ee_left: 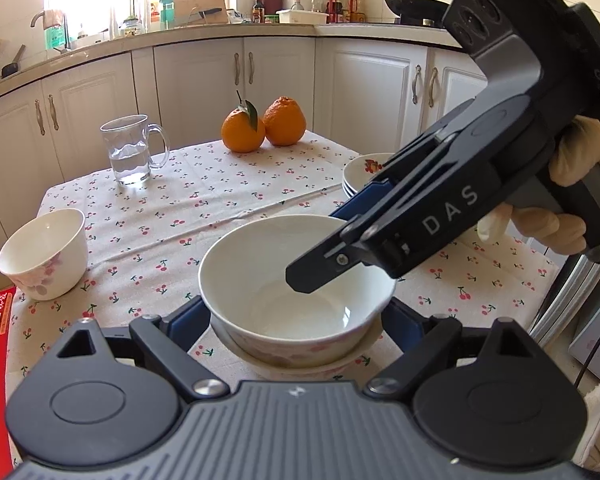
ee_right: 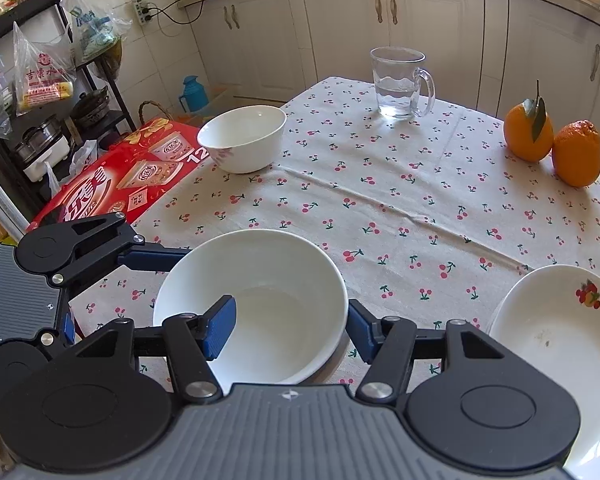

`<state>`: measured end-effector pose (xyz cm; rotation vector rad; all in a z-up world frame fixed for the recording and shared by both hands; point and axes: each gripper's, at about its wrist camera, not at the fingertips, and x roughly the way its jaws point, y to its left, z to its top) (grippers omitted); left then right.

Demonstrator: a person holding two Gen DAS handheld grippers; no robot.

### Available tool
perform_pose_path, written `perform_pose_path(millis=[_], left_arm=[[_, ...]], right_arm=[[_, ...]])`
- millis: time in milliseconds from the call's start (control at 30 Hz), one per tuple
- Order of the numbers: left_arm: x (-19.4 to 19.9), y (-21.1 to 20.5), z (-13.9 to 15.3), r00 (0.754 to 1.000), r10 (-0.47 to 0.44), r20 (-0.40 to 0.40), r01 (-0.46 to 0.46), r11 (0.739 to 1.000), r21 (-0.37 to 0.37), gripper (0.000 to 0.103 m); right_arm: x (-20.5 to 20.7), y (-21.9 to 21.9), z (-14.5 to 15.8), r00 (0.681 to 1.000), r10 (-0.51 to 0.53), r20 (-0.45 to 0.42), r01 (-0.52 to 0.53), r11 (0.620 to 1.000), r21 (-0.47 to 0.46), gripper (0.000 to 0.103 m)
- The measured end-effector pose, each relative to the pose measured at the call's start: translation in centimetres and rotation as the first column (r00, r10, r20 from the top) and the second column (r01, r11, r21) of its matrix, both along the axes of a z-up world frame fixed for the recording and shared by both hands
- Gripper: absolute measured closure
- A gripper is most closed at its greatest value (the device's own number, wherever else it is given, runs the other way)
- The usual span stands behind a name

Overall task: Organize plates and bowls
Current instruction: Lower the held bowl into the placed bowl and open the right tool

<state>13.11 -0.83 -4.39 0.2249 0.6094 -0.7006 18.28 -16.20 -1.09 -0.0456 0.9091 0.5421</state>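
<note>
White floral bowl, nested.

Nested bowl between left hand-held gripper pads, seemingly gripped.

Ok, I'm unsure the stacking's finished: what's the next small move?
Probably lift the right gripper clear of the top bowl. That bowl looks seated in the lower bowl, the jaws straddle its rim without visibly pinching, and another bowl waits across the table.
</note>
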Motion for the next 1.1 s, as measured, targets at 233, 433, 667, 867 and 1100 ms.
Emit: perform_pose_path(millis=[233, 433, 667, 867, 1100], left_arm=[[0.0, 0.1, -0.1, 1.000, -0.003, -0.001, 0.003, 1.000, -0.007, 0.010], [-0.3, 0.9, 0.3, 1.000, -0.005, -0.004, 0.004, 0.999, -0.038, 0.009], [-1.5, 2.3, 1.1, 1.000, -0.002, 0.015, 0.002, 0.999, -0.038, 0.009], [-1.9, 3.8, 1.4, 0.999, 0.033, 0.036, -0.032, 0.999, -0.033, 0.009], [-1.0, 6.2, 1.4, 0.994, 0.102, 0.049, -0.100, 0.994, -0.031, 0.009]], right_arm=[[-0.1, 0.0, -0.1, 1.000, 0.002, 0.006, -0.002, 1.000, -0.005, 0.036], [-0.5, 0.4, 0.1, 1.000, 0.004, 0.025, -0.004, 1.000, -0.004, 0.014], [-0.9, 0.8, 0.8, 0.998, 0.010, 0.063, -0.009, 1.000, -0.016, 0.003], [-1.0, 1.5, 1.2, 0.997, 0.020, 0.076, -0.018, 0.999, -0.029, 0.001], [-0.5, 2.9, 1.6, 0.995, 0.041, 0.092, -0.036, 0.998, -0.060, 0.001]])
